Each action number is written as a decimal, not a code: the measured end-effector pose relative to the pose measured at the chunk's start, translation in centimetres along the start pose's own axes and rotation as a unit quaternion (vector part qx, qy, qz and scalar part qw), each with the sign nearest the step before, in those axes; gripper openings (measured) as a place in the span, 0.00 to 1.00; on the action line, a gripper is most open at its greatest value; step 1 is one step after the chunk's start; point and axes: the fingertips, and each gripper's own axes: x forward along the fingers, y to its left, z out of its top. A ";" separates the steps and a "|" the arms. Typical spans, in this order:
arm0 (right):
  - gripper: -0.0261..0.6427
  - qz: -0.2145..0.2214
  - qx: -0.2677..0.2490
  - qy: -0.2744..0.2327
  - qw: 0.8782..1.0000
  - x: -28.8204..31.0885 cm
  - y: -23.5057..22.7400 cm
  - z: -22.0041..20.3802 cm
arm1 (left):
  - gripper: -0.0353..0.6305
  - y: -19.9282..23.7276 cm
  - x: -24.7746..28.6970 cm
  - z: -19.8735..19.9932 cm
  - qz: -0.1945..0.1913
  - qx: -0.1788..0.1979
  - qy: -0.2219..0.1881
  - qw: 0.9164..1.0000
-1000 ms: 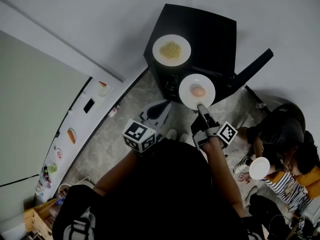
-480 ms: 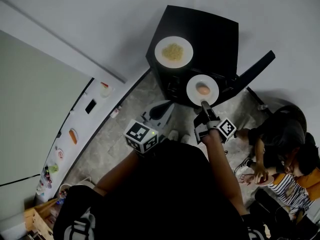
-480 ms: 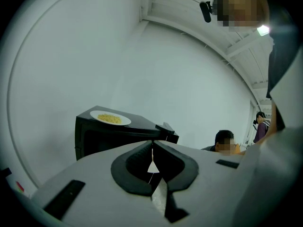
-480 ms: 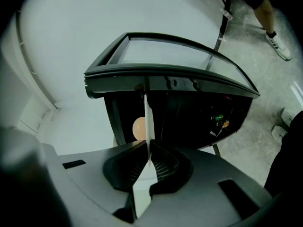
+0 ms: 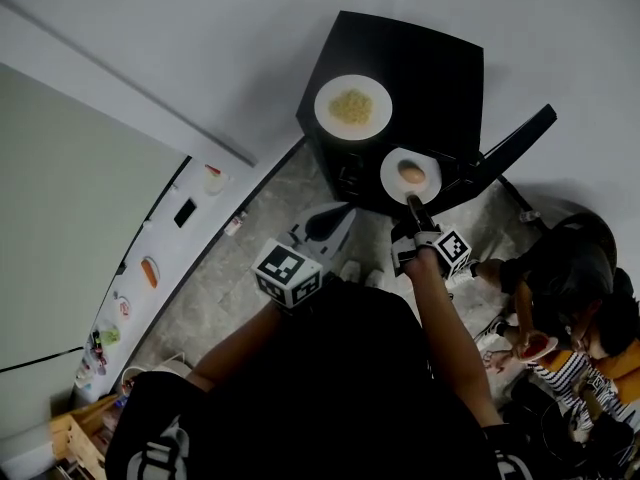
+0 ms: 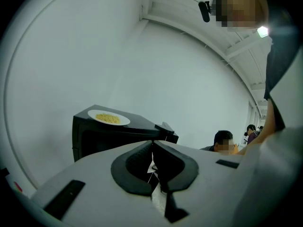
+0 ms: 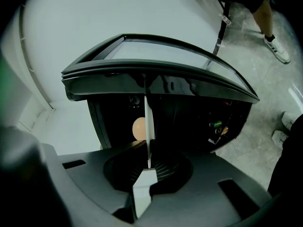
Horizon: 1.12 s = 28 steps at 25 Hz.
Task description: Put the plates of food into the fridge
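A white round plate [image 5: 411, 175] bearing one smooth, pale orange ball of food [image 5: 411, 172] is gripped by its near rim in the closed fingers of the right gripper [image 5: 412, 201]. It is held level at the open front of the fridge [image 5: 420, 63]. In the right gripper view the plate is seen edge-on as a thin white line, with the dark interior behind it. How far it reaches into the fridge cannot be told.

The fridge is a low black box with a glossy, flat top. Its door [image 5: 515, 143] is swung out just beside the plate. On the top a second white plate [image 5: 352, 107] is set, heaped with yellow noodles.

The left gripper [image 5: 330, 213] is held apart from the fridge, below and to the left in the head view. Its black ribbed fingers are closed together on nothing.

A mottled grey stone floor [image 5: 230, 288] is spread around the fridge. A white counter [image 5: 165, 253] strewn with small items is seen along the left. People [image 5: 560, 268] are seated to the right.
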 end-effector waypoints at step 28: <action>0.09 -0.028 0.051 -0.100 0.993 5.8 -1.6 2.7 | 0.09 2.6 -0.2 -0.6 0.011 -0.012 0.012 1.000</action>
